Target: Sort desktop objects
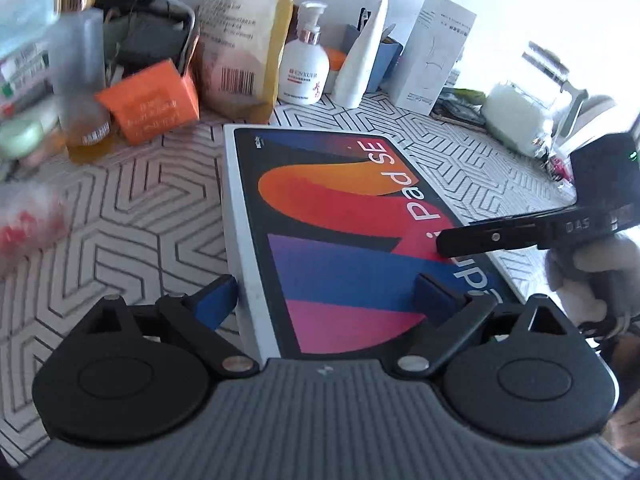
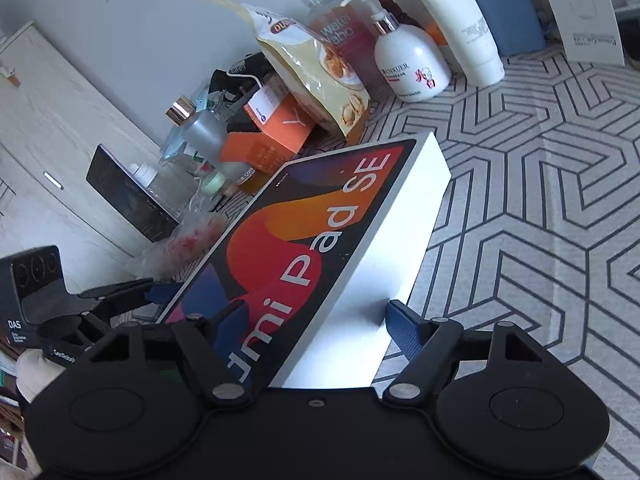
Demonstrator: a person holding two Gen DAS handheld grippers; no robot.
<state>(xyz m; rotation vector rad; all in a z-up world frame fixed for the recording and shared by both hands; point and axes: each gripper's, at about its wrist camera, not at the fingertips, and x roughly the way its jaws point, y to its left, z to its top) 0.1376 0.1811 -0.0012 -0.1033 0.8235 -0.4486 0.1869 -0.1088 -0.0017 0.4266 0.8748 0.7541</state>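
A flat tablet box [image 1: 340, 240] printed "Pad SE", with a colourful lid and white sides, is held between both grippers. My left gripper [image 1: 326, 300] is shut on its near left edge, one blue pad against the white side, the other on the lid. My right gripper [image 2: 316, 326] is shut on the opposite edge of the box [image 2: 320, 232], one pad on the lid, one on the white side. The right gripper's finger [image 1: 492, 236] shows over the lid in the left wrist view. The box looks tilted above the patterned desk mat [image 2: 540, 200].
Along the wall stand a snack pouch [image 1: 248, 36], a white pump bottle [image 1: 304, 64], a white tube [image 1: 364, 56], a white carton [image 1: 436, 52], an orange box [image 1: 152, 100] and a frosted bottle [image 1: 80, 80]. A glass jar [image 1: 520, 112] stands at the right.
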